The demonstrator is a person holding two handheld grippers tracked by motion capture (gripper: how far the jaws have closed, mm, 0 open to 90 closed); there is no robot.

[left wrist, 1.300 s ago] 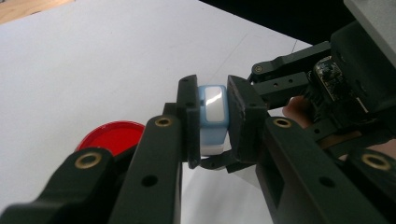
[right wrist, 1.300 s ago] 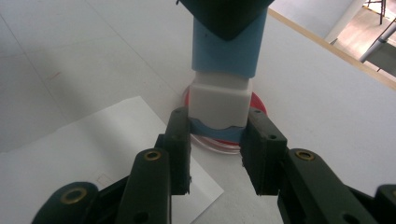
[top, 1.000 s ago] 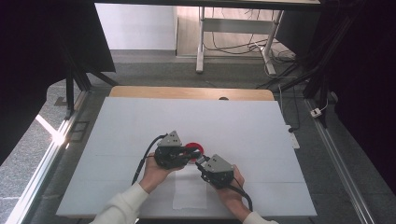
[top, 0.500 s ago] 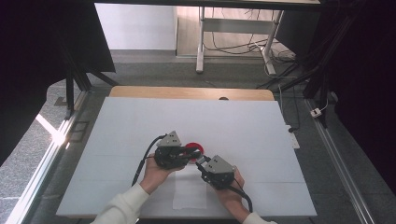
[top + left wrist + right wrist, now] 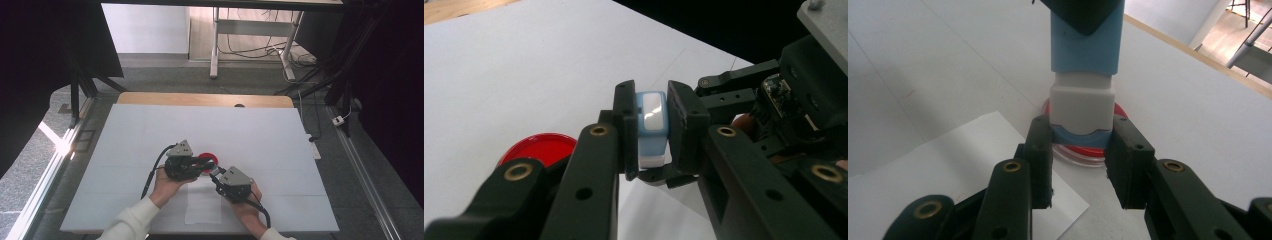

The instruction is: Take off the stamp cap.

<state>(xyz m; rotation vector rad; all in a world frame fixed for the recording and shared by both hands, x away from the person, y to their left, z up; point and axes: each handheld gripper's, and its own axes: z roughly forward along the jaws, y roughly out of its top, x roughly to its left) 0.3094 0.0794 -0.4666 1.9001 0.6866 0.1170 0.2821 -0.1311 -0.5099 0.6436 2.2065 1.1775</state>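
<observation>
Since the earlier high view almost nothing has shifted: both hands sit in the same spot, and the red lid [image 5: 207, 161] lies where it did. The left tongs [image 5: 652, 131] are closed on the blue body of a small stamp [image 5: 652, 127], their jaws pressing its two sides. The right tongs [image 5: 1081, 152] grip the same stamp [image 5: 1083, 80] lower down, at its white part and the blue band beneath it. So the stamp hangs between the two pairs of tongs, above the white surface [image 5: 150, 135], near its 6 o'clock edge in the high view.

From the high view the stamp itself is too small to make out; the left tongs [image 5: 199, 167] and right tongs [image 5: 216, 174] nearly meet there, with the red lid at 12 o'clock from them. In the right gripper view the lid [image 5: 1083, 150] is mostly hidden behind the stamp and jaws, and the stamp's top is cut off by a dark part of the other gripper. In the left gripper view the stamp's lower end is hidden behind the jaws. A sheet of paper [image 5: 202, 202] lies on the surface at 6 o'clock from the tongs. I can read no brand or writing on the stamp; its pale window shows only glare.
</observation>
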